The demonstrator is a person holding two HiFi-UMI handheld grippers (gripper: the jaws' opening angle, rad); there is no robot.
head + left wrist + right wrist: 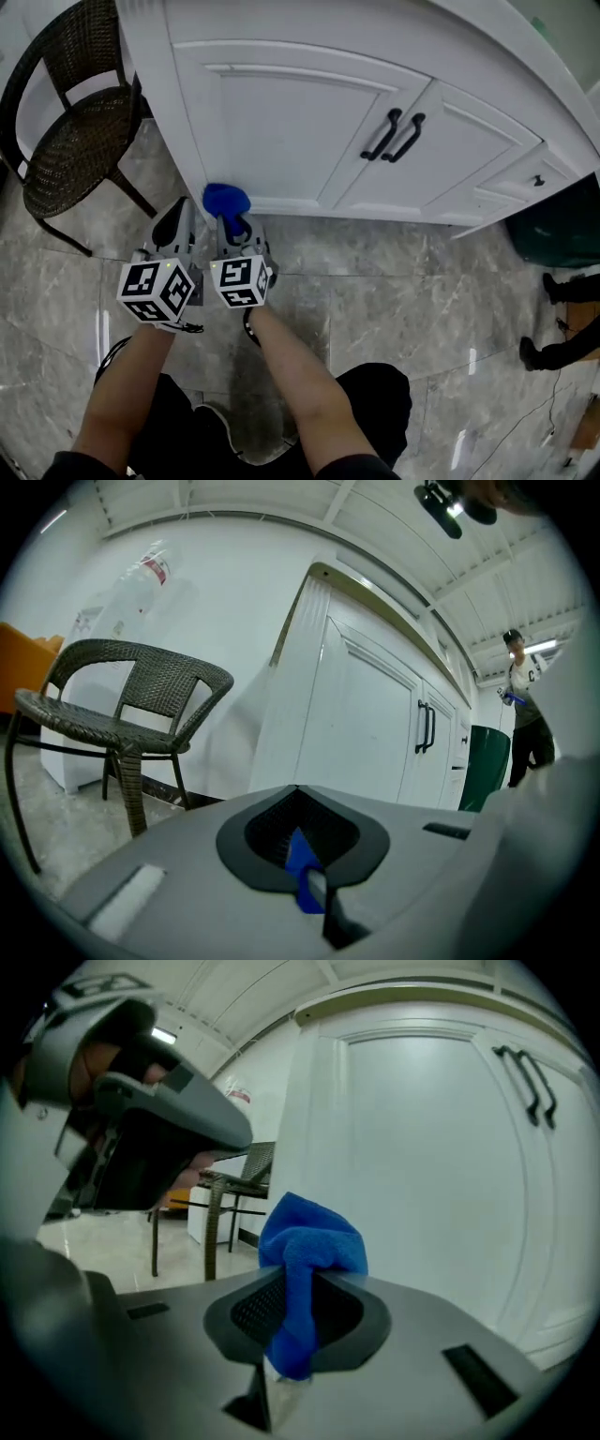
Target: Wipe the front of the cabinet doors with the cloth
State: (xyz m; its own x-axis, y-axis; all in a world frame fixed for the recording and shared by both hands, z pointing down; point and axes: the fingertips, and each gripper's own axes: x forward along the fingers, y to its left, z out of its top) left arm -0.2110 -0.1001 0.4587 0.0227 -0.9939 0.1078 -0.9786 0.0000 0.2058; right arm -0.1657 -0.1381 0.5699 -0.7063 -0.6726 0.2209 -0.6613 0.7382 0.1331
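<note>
Setting: grey tile floor (375, 309), white cabinet door (281, 131) ahead
Cloth: blue cloth (226, 201) pinched in right gripper (295, 1321), near the door's bottom-left corner
Left gripper: left gripper (305, 869) jaws pressed together, idling alongside
Tip: press the cloth flat, overlap strokes

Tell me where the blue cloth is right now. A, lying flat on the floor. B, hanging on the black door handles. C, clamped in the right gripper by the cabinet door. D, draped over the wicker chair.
C: the right gripper view shows the blue cloth pinched between the jaws of the right gripper, and the head view puts it at the lower left corner of the cabinet door.
</note>
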